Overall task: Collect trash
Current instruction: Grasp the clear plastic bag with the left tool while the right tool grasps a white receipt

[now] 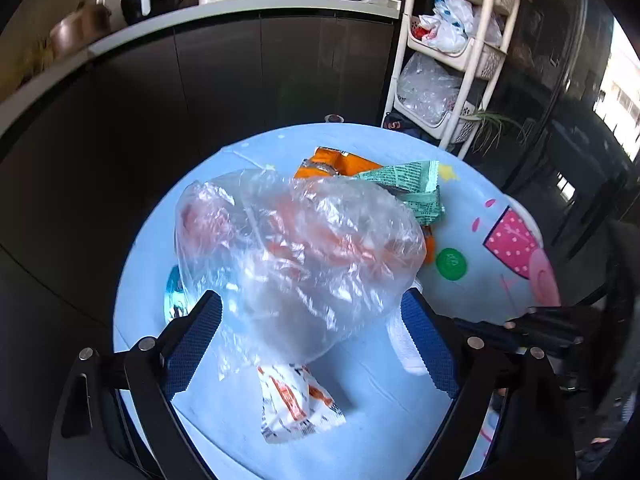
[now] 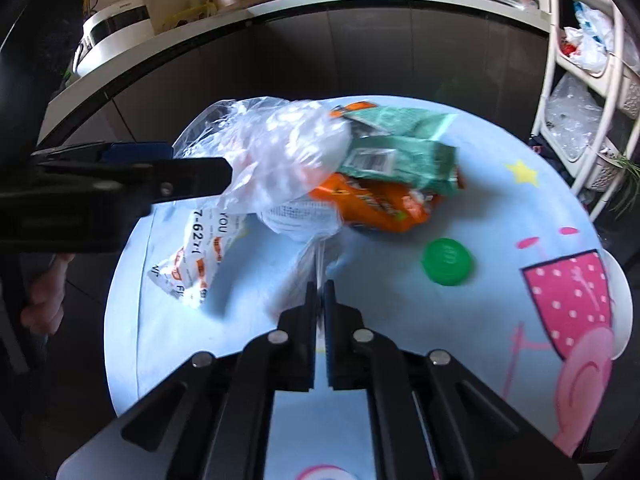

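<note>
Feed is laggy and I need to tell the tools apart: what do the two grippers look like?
Both look alike. The left gripper has black angular arms, silver round bolts and blue textured pads on its fingers. The right gripper has the same black frame and silver bolts; its pads are hidden.

Your left gripper (image 1: 312,312) shows matte black arms, blue ribbed pads (image 1: 196,344), silver round screws. Your right gripper (image 2: 319,292): black fingers, same silver screws.
</note>
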Available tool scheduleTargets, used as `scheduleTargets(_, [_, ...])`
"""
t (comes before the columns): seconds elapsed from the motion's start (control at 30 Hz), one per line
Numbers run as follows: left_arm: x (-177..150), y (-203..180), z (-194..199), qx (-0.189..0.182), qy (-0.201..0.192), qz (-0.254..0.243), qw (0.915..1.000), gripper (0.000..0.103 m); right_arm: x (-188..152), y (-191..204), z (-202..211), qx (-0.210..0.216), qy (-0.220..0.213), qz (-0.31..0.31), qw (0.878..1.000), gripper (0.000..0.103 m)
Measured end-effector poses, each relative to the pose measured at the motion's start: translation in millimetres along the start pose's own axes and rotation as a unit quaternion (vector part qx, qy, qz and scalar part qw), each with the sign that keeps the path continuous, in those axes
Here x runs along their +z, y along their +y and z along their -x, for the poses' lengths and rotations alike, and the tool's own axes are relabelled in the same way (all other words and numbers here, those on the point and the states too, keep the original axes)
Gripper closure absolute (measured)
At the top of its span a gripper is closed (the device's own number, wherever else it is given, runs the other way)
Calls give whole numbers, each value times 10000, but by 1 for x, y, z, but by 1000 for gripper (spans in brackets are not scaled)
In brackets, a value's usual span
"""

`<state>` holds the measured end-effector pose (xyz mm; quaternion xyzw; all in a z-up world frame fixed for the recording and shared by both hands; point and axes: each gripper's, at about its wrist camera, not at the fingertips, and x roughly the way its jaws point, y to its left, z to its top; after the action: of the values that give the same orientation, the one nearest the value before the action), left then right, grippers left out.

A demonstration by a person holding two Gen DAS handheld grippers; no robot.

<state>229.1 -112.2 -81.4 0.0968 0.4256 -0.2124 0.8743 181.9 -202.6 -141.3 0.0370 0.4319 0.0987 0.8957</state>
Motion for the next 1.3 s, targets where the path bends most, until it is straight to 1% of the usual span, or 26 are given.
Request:
scheduleTargets(0.23, [2, -18, -23, 363, 166, -412, 9984, 15, -5, -27, 20, -186, -124, -123, 9997, 98])
scheduleTargets(0.33, [3, -21, -34, 402, 275, -433, 9979, 17, -7, -37, 23, -242, -131, -206, 9994, 98])
scheduleTargets(0.4, [3, -22, -38, 411, 329, -431, 9977, 33, -6, -42, 25, -254, -147, -266, 9992, 98])
scheduleTargets(0.43, [3, -22, -40, 440, 365, -424, 9975, 35, -7, -45, 28, -276, -165, -290, 9991, 98])
scheduleTargets(0.47, [3, -21, -44, 530, 395, -404, 9970, 41, -8, -47, 29, -283, -171, -312, 9990, 98])
scheduleTargets(0.5, [2, -21, -44, 571, 390, -391, 9968, 49, -8, -50, 30, -279, -174, -339, 9989, 98])
scheduleTargets(0.53, [1, -21, -44, 578, 382, -374, 9969, 53, -7, -51, 31, -294, -189, -355, 9988, 98])
scheduleTargets(0.57, [1, -21, -44, 546, 381, -354, 9971, 59, -7, -52, 32, -306, -202, -358, 9987, 98])
scheduleTargets(0.6, [1, -20, -44, 496, 383, -329, 9975, 70, -7, -54, 33, -305, -213, -366, 9986, 98])
scheduleTargets(0.63, [0, -20, -42, 452, 388, -316, 9977, 78, -7, -55, 34, -297, -217, -376, 9986, 98])
scheduleTargets(0.67, [0, -20, -41, 389, 405, -293, 9980, 92, -6, -56, 34, -289, -218, -378, 9986, 98])
scheduleTargets(0.7, [0, -19, -40, 342, 414, -266, 9982, 97, -5, -56, 34, -275, -224, -372, 9987, 98])
scheduleTargets(0.77, [2, -18, -31, 191, 350, -194, 9990, 98, -5, -53, 36, -249, -239, -355, 9988, 98])
scheduleTargets(0.87, [6, -17, -13, -21, 249, -154, 9996, 99, -4, -51, 41, -220, -292, -335, 9988, 99])
scheduleTargets(0.93, [9, -18, -1, -89, 163, -169, 9997, 99, -3, -51, 48, -209, -376, -317, 9986, 99])
scheduleTargets(1.1, [22, -18, 32, -331, -102, -60, 9994, 99, 0, -52, 70, -279, -578, -293, 9975, 99])
scheduleTargets(1.3, [39, -28, 60, -634, -345, 48, 9974, 99, 5, -61, 97, -399, -809, -301, 9955, 99])
